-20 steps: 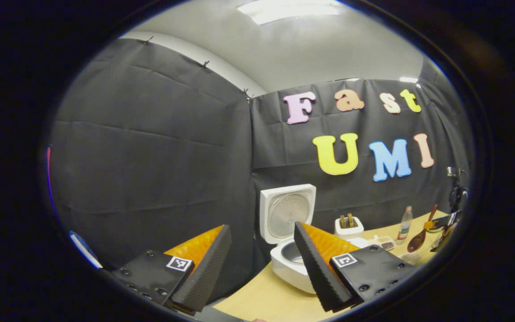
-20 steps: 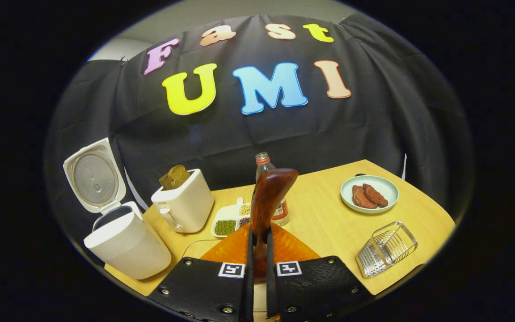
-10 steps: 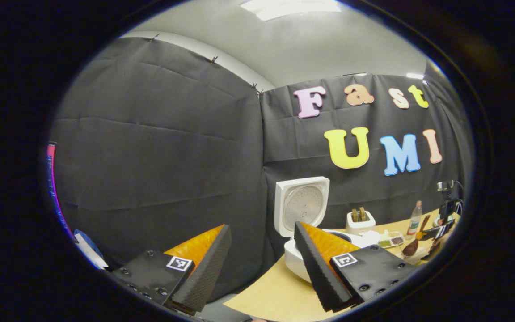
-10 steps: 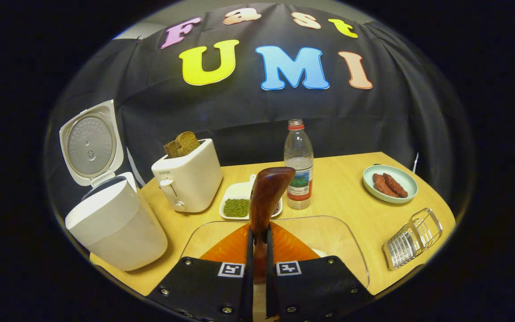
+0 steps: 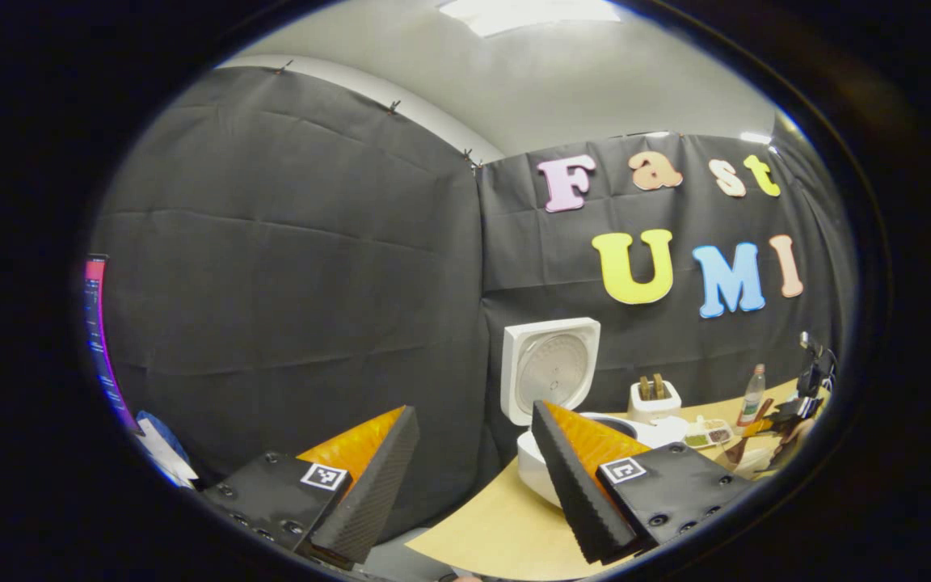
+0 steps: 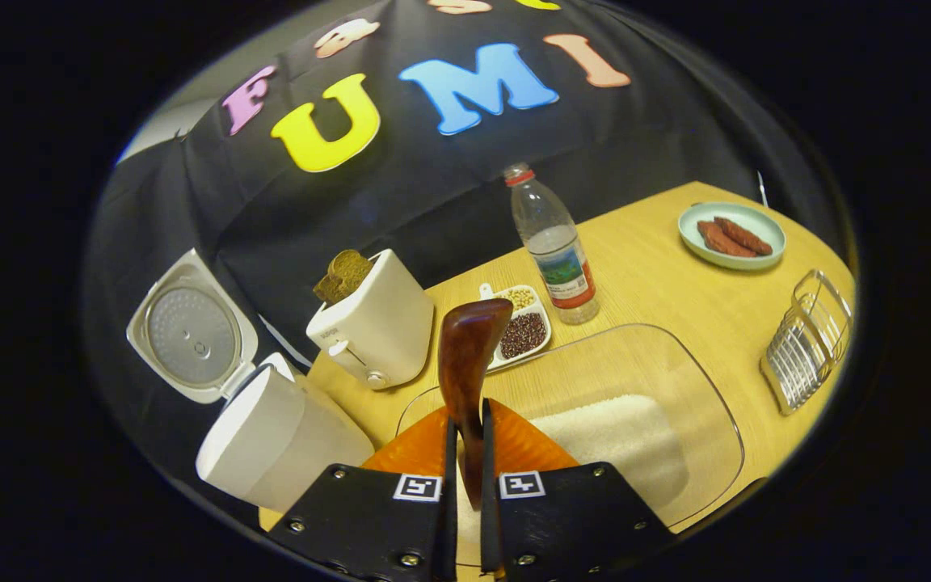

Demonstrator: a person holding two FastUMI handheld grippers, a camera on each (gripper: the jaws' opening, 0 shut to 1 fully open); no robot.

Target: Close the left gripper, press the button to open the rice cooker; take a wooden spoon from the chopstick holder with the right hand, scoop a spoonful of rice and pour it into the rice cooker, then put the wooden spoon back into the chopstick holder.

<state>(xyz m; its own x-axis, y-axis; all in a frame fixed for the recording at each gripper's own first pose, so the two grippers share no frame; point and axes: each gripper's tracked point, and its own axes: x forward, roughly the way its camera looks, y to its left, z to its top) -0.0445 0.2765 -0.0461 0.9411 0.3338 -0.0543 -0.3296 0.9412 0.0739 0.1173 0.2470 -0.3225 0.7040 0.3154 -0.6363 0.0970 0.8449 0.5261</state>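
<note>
In the right gripper view the whole scene is tilting and sliding as the right gripper [image 6: 465, 477] is rolling and dipping. The clear tray [image 6: 700, 404] is coming up under the fingers, and its white rice [image 6: 619, 436] is now showing just right of the fingertips, where a second ago only its rim edged in. The wooden spoon [image 6: 465, 364] bowl is now hanging over the tray's near-left part. In the left gripper view the rice cooker [image 5: 550, 380] is drifting rightward past the right finger, and the far right gripper [image 5: 797, 408] is sinking lower.
</note>
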